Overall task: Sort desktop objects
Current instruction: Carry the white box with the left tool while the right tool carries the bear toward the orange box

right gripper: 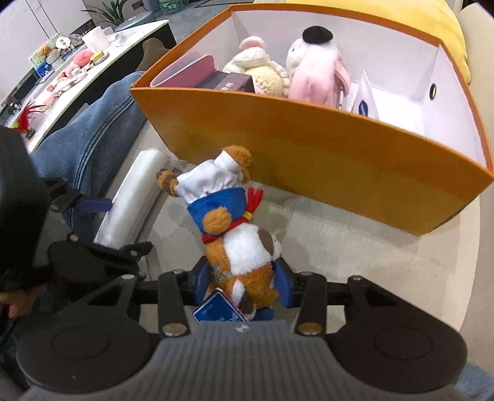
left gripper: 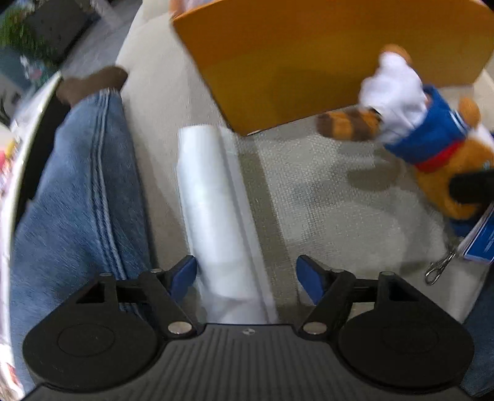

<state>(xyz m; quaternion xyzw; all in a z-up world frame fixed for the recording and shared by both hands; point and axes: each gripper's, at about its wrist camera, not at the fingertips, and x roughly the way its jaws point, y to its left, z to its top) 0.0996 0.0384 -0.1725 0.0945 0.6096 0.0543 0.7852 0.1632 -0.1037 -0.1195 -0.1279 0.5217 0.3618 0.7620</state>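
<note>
The right gripper (right gripper: 244, 285) has its jaws closed on a plush dog (right gripper: 244, 246) in a white chef hat and blue bib, held head-forward over the beige cushion (right gripper: 355, 246), a blue tag (right gripper: 219, 307) at its base. The left gripper (left gripper: 247, 277) has its jaws spread wide around a roll of clear plastic bags (left gripper: 213, 203) without pinching it. Beyond stands an orange storage box (right gripper: 308, 148) holding a pink plush (right gripper: 315, 71), a cream knitted toy (right gripper: 262, 71) and a dark box (right gripper: 231, 81).

Beige woven sofa cushion (right gripper: 355, 246), white cluttered table (right gripper: 102, 61) behind — potted plant (right gripper: 108, 12)
</note>
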